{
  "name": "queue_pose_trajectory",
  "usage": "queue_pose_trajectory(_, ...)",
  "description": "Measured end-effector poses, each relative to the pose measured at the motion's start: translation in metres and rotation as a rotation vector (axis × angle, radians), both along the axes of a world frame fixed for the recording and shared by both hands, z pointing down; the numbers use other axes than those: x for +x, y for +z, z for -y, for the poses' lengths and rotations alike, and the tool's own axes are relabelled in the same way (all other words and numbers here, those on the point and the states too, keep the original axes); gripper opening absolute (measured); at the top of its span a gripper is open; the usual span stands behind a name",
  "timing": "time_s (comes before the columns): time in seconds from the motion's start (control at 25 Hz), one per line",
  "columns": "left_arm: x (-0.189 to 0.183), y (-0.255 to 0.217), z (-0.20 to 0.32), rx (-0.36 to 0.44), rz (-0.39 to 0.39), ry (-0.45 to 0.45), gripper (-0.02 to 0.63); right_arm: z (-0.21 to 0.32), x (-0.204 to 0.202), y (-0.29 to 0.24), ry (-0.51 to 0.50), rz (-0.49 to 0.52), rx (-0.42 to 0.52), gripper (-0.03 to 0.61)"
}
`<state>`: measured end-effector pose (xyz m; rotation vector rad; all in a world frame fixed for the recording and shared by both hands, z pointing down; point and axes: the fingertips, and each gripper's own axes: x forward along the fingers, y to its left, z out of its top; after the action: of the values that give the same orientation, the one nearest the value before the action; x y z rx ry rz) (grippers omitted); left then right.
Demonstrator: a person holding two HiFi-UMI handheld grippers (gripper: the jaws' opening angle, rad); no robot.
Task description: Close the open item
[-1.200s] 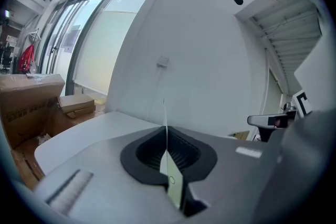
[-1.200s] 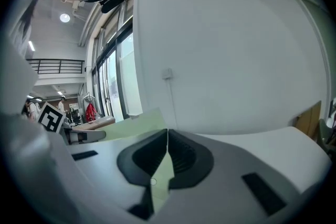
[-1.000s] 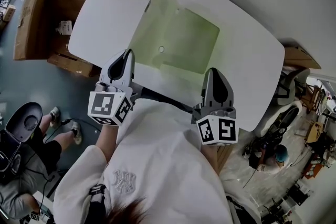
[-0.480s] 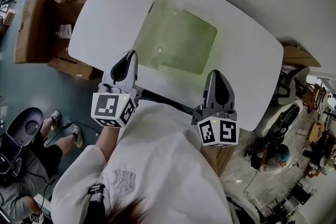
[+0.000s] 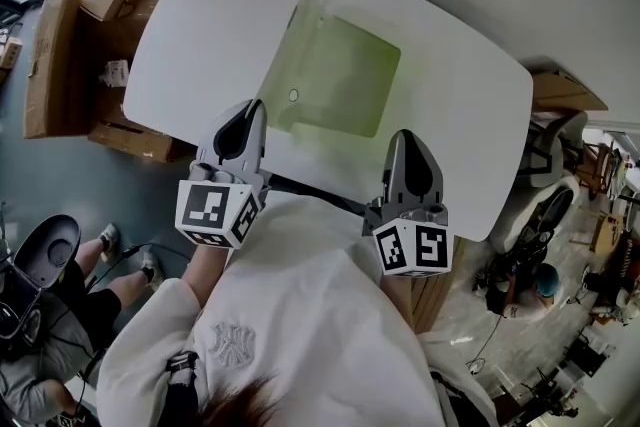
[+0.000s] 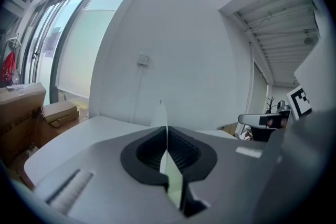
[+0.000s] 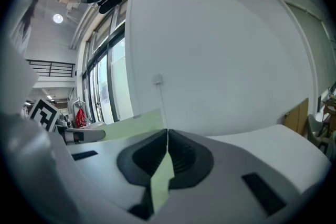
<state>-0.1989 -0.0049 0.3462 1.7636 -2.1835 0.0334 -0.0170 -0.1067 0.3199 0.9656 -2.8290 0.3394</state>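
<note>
The rounded white table (image 5: pixel 190 25) carries the pale green translucent plastic folder (image 5: pixel 345 80), open at twelve o'clock from both grippers. Its raised leaf runs six-to-twelve. The left gripper (image 5: pixel 247 107), nearer that leaf, and the right gripper (image 5: pixel 402 137) are each clamped tight on a thin green edge of it.

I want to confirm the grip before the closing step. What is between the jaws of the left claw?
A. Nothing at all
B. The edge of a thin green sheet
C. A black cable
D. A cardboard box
B: in the left gripper view the left claw is shut on a thin edge of the green folder, seen edge-on between its pads.
</note>
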Motion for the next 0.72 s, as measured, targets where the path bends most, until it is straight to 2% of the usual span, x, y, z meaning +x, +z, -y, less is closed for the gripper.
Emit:
queue_pose_trajectory(0.48,0.014,-0.001,0.014,-0.004,-0.005,0.068,0.009,0.008,0.008,0.005,0.037,0.009,-0.014,0.009)
queue_pose_trajectory(0.72,0.026,-0.002,0.022,-0.020,0.022,0.105,0.009,0.015,0.014,0.006,0.044,0.017,-0.018,0.009)
